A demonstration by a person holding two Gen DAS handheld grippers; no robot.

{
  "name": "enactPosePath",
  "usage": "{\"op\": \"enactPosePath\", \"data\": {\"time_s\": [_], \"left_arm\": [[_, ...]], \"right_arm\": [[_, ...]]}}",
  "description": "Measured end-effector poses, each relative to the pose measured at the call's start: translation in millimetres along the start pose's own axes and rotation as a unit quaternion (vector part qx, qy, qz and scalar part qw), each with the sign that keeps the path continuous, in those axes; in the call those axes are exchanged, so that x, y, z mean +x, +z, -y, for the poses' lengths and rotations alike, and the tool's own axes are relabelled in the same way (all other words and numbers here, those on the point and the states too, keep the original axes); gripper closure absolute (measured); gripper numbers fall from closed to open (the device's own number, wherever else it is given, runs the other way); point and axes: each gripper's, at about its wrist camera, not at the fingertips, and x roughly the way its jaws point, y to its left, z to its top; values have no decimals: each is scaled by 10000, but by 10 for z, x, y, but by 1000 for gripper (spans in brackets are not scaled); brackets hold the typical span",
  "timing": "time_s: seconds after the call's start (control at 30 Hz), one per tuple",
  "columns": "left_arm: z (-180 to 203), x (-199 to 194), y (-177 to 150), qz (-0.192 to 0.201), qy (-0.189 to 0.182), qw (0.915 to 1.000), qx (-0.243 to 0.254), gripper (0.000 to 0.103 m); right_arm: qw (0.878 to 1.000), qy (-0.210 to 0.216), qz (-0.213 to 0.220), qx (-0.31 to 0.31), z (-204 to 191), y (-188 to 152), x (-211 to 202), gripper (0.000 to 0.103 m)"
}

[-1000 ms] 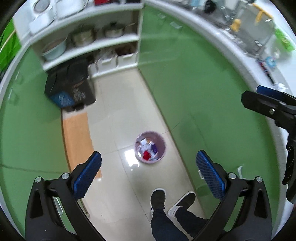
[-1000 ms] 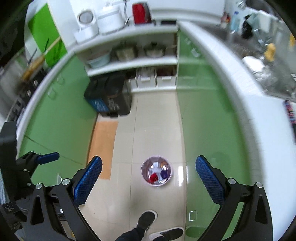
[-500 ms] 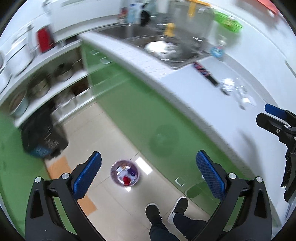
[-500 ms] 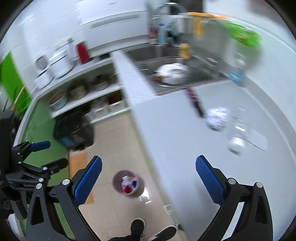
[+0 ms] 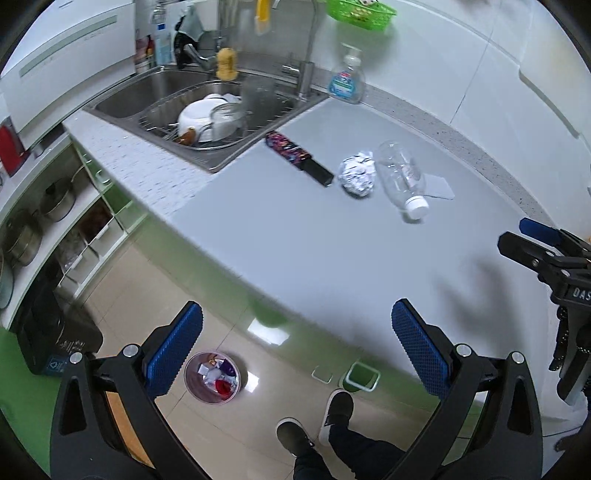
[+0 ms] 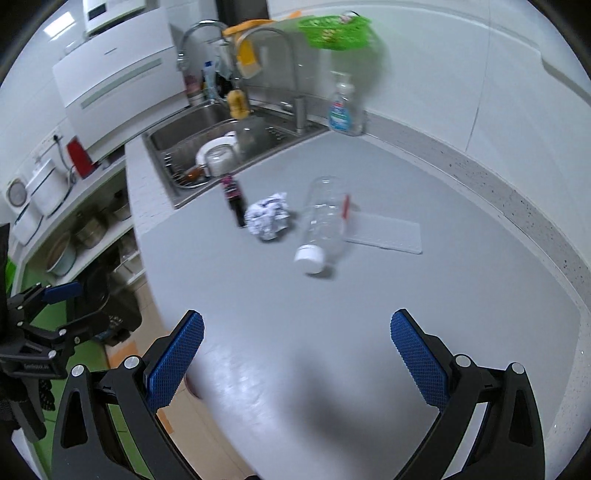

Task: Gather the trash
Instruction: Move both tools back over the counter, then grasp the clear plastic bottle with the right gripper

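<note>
Both grippers, left (image 5: pixel 295 349) & right (image 6: pixel 295 349), gape wide w/ nothing held. Empty plastic bottle (image 6: pixel 320 221) lies just right of crumpled paper ball (image 6: pixel 269 217): light, slick, crushable; prob. grab mid-body.

A stainless steel sink (image 5: pixel 155 92) set into the grey worktop (image 5: pixel 295 236) holds a wire rack with white bowls (image 5: pixel 199 118) and a clear glass jar (image 5: pixel 225 116) in it, and a yellow sponge (image 5: pixel 226 68) sits behind it by the tap. A clear pump bottle of soap with a blue label (image 5: pixel 347 81) stands at the wall beside the sink, under a green plastic basket (image 5: pixel 360 11). Below the worktop's left end, open white shelves carry steel pots (image 5: pixel 55 199), and a black bin (image 5: pixel 48 332) stands on the tiled floor (image 5: pixel 147 280).
</note>
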Motion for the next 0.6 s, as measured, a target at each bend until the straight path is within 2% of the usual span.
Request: {"op": "enactPosePath", "data": {"time_s": [0.3,0.6], "left_arm": [[245,290,272,-108,95,9999,14,3],[293,554,449,-254,180,9995,-114,3]], "right_arm": [[9993,41,-367,-80,265,490,654,6],[9966,110,-811,-74,290,744,1223,6]]}}
